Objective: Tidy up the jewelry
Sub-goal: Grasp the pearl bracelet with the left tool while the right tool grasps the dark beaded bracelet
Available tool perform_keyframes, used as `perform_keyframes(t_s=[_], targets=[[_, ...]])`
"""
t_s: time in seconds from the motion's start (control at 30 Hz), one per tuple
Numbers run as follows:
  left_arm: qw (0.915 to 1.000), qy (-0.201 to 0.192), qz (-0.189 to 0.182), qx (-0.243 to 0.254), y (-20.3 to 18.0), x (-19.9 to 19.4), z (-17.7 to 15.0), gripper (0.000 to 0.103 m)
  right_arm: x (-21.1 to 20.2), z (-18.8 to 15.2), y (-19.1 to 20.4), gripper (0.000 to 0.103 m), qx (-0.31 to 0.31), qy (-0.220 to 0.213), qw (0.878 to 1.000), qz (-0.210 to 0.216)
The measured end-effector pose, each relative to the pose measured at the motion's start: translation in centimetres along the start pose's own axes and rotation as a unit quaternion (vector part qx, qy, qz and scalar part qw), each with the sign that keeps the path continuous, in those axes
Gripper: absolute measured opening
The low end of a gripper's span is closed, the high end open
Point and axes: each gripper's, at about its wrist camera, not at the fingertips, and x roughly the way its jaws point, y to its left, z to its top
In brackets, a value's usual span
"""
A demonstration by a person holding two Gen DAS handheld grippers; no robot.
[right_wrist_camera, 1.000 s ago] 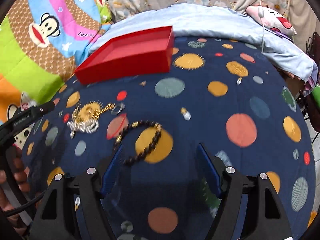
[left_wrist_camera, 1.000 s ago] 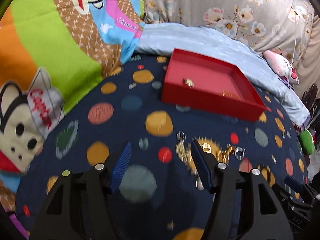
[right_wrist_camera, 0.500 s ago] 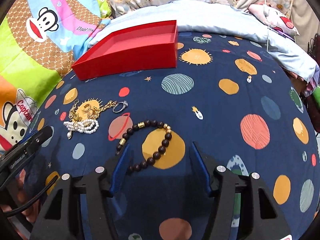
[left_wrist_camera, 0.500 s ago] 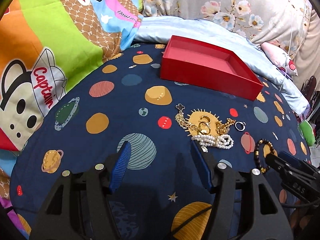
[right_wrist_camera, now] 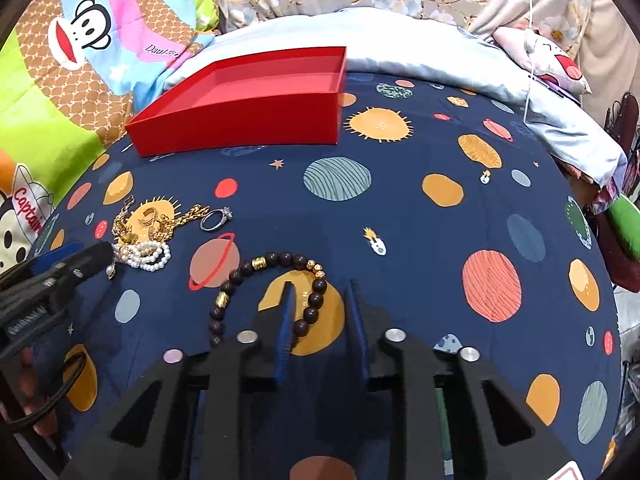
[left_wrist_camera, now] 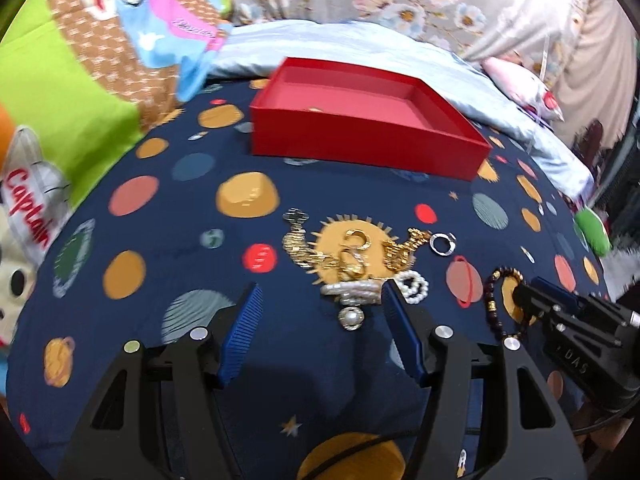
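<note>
Bed: is being covered by a dark blue sheet printed with planets.
Red box: is lying open on the bed, at the far side.
Bead bracelet: is lying on the bed, nearer than the red box, to its right.
Right claw: has just been closing; its fingers are being held narrow around one strand of the bead bracelet, though whether the pads are pressing on it cannot be told.
Gold chains: are being kept in a heap in front of the red box, with a pearl string and a silver ring beside them.
Left claw: is being held wide, just short of the heap, gripping nothing.
</note>
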Motion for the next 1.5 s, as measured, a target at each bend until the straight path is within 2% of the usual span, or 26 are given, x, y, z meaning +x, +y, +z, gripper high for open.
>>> perform_keyframes(t_s=[0.1, 0.17, 0.2, 0.27, 0.33, 0.43, 0.6, 0.67, 0.7, 0.73, 0.8, 0.97, 1.1, 1.2, 1.33, 1.5], targets=[[0.9998, 0.009, -0.012, 0.01, -0.5, 0.5, -0.2, 0.058, -0.1, -0.1, -0.3, 0.012, 0.006, 0.002, 1.0, 0.004], [0.9996, 0.009, -0.023, 0.014, -0.8, 0.5, -0.2, 0.05, -0.1, -0.1, -0.4, 0.009, 0.011, 0.004, 1.0, 0.009], [0.9993, 0.011, -0.03, 0.017, -0.9, 0.6, -0.2, 0.041, -0.1, -0.1, -0.5, 0.008, 0.016, 0.007, 1.0, 0.014], [0.9988, 0.014, -0.042, 0.023, -1.3, 0.6, -0.3, 0.031, -0.1, -0.1, -0.7, 0.008, 0.021, 0.008, 1.0, 0.019], [0.9983, 0.018, -0.05, 0.026, -1.5, 0.5, -0.5, 0.016, -0.2, -0.1, -0.8, 0.008, 0.025, 0.01, 0.999, 0.024], [0.9977, 0.021, -0.058, 0.027, -1.9, 0.2, -1.1, 0.01, -0.2, -0.1, -1.0, 0.008, 0.031, 0.012, 0.999, 0.033], [0.997, 0.025, -0.07, 0.02, -2.1, -0.8, -1.7, 0.011, -0.4, -0.4, -1.0, 0.007, 0.034, 0.013, 0.999, 0.04], [0.997, 0.016, -0.075, 0.015, -2.1, -1.5, -1.5, 0.012, -0.5, -0.4, -1.0, 0.007, 0.035, 0.013, 0.998, 0.041], [0.9974, 0.011, -0.07, 0.015, -2.0, -1.8, -1.3, 0.023, -0.5, -0.4, -1.0, 0.007, 0.036, 0.012, 0.998, 0.042], [0.9978, 0.007, -0.065, 0.014, -2.0, -1.9, -1.1, 0.044, -0.5, -0.4, -1.0, 0.007, 0.036, 0.012, 0.998, 0.042], [0.9991, -0.009, -0.04, 0.007, -1.7, -2.1, -0.6, 0.064, -0.5, -0.4, -1.1, 0.007, 0.038, 0.012, 0.998, 0.043], [0.999, -0.002, -0.038, 0.025, -1.8, -0.5, 0.1, 0.061, -0.5, -0.4, -1.1, 0.007, 0.039, 0.013, 0.998, 0.046], [0.9977, 0.018, -0.053, 0.039, -2.3, 0.6, -0.1, 0.045, -0.5, -0.4, -1.1, 0.007, 0.039, 0.015, 0.998, 0.048], [0.9971, 0.019, -0.054, 0.051, -2.8, 0.6, -0.5, 0.041, -0.5, -0.4, -1.0, 0.007, 0.038, 0.016, 0.998, 0.048], [0.9965, 0.022, -0.059, 0.055, -3.0, 0.4, -0.8, 0.024, -0.5, -0.4, -1.0, 0.007, 0.038, 0.017, 0.998, 0.052], [0.9962, 0.028, -0.064, 0.052, -3.1, -0.1, -1.3, 0.016, -0.8, -0.7, -1.0, 0.007, 0.039, 0.017, 0.998, 0.056]])
